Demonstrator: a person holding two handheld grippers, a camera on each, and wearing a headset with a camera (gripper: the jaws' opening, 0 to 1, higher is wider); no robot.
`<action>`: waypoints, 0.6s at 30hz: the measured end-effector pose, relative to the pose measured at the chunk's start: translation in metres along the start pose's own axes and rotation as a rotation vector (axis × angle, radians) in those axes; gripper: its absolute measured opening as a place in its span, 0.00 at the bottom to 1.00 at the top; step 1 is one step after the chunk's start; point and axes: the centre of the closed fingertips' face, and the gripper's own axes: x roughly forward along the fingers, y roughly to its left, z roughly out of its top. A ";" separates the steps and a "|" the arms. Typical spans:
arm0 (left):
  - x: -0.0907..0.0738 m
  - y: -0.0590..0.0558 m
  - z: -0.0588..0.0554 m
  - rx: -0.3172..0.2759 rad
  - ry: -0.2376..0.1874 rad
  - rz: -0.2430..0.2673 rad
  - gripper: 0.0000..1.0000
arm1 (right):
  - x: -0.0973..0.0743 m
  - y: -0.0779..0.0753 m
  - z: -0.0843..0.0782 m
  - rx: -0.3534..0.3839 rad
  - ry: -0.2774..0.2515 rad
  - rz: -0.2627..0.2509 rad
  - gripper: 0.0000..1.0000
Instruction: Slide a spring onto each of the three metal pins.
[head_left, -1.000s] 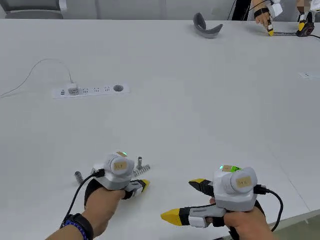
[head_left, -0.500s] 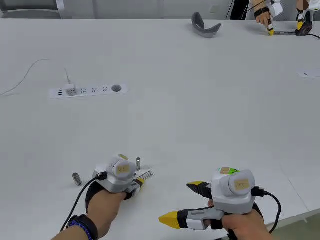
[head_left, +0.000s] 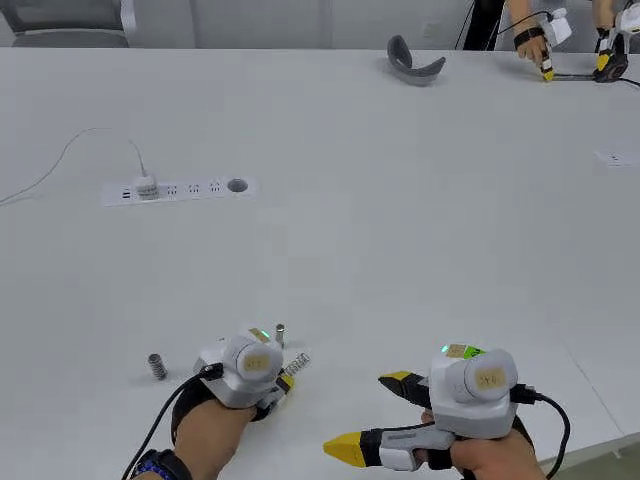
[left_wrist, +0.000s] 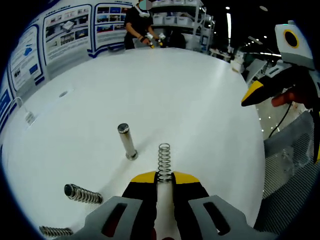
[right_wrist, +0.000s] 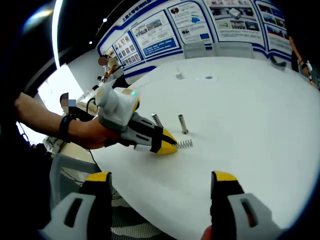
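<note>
Firmly, left claw (left_wrist: 164, 176) grips a spring (left_wrist: 164, 158) beside the pin (left_wrist: 127, 142) (posters (left_wrist: 67, 25) illegible).

The left gripper (left_wrist: 164, 178) pinches one end of a spring (left_wrist: 164, 159) between its yellow tips, the coil jutting forward just beside a bare upright pin (left_wrist: 127, 142), with what looks like a spring-covered pin (left_wrist: 82, 194) at lower left.

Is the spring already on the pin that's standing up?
No, the left gripper pinches the spring beside the bare upright pin.
</note>
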 end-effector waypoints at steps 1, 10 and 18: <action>-0.002 0.000 0.000 0.000 -0.002 0.000 0.11 | 0.000 0.000 0.000 0.001 -0.001 0.001 0.83; -0.028 0.003 -0.004 0.037 -0.020 -0.001 0.11 | 0.003 0.002 0.000 0.009 -0.003 0.013 0.82; -0.049 0.006 -0.012 0.031 -0.026 -0.005 0.11 | 0.005 0.005 -0.002 0.011 0.000 0.027 0.82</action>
